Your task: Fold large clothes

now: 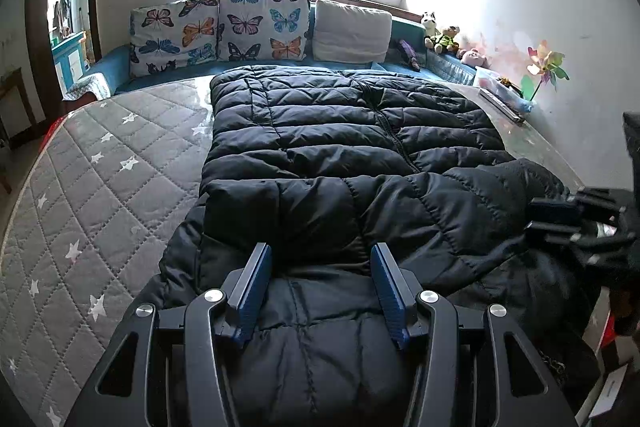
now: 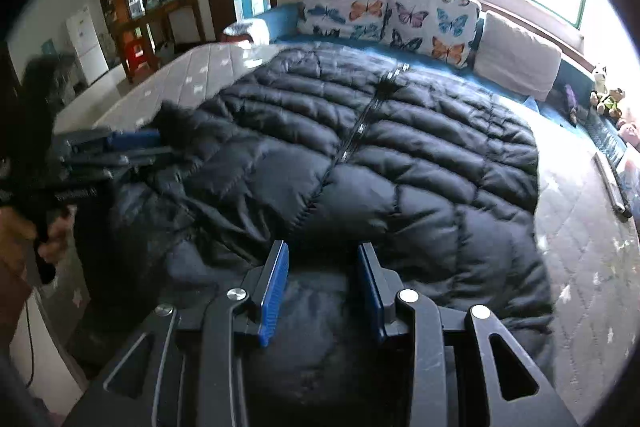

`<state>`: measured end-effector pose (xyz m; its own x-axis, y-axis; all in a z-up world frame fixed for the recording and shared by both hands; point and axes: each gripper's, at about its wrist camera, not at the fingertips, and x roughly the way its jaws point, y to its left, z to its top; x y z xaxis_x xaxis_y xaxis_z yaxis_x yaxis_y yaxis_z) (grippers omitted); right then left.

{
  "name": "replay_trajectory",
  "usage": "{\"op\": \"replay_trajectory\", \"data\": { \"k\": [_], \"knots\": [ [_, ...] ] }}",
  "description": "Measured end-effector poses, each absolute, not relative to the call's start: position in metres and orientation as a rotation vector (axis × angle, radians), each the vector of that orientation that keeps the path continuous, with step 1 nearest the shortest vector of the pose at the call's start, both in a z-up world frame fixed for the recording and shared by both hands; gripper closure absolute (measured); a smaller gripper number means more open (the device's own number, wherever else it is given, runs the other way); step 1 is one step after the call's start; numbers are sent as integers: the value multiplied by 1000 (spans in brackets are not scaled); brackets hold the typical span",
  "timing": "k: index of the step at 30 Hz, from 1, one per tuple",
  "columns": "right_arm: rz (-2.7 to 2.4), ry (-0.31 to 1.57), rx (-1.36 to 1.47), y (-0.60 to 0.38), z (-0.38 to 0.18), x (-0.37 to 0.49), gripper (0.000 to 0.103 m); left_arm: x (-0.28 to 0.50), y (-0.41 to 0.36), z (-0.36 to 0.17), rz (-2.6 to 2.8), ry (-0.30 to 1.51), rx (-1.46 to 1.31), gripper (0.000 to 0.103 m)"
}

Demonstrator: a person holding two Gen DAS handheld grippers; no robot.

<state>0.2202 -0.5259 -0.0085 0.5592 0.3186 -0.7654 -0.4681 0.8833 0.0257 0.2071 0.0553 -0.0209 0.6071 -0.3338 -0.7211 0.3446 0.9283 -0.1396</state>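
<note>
A black quilted puffer jacket [image 1: 340, 131] lies zip-up on a grey star-print mattress [image 1: 100, 187]. A sleeve is folded across its near part. My left gripper [image 1: 320, 259] is at the near end, its blue pads pressed on a puffed fold of the jacket. In the right wrist view the jacket [image 2: 400, 167] is blurred. There my right gripper [image 2: 322, 263] is shut on a bulge of the jacket's near edge. The left gripper [image 2: 156, 147] shows at the left by the furry hood. The right gripper [image 1: 532, 219] shows at the right edge of the left wrist view.
Butterfly cushions [image 1: 224, 31] and a plain pillow [image 1: 352, 31] line the blue sofa under the window. Plush toys [image 1: 440, 35], a pinwheel [image 1: 544, 67] and a box [image 1: 500, 87] sit along the right wall. A person's hand [image 2: 24, 227] holds the left gripper. A red stool [image 2: 136, 51] stands beyond the mattress.
</note>
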Motion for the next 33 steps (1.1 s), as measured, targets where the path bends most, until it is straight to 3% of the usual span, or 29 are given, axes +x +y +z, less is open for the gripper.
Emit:
{"op": "replay_trajectory", "data": {
  "k": [9,20,27,33],
  "knots": [
    [464,868,-215,-525,-30,217,64,204,54,-25,-390,821,39,47],
    [529,844,-181,-505,3,211,64,203,51,-28,-376,825,48,47],
    [546,861,-280,-482,-32,210,62,201,45,-32,-361,811,102,47],
    [548,862,-243,-497,-10,204,62,200,48,-34,-360,814,98,47]
  ]
}}
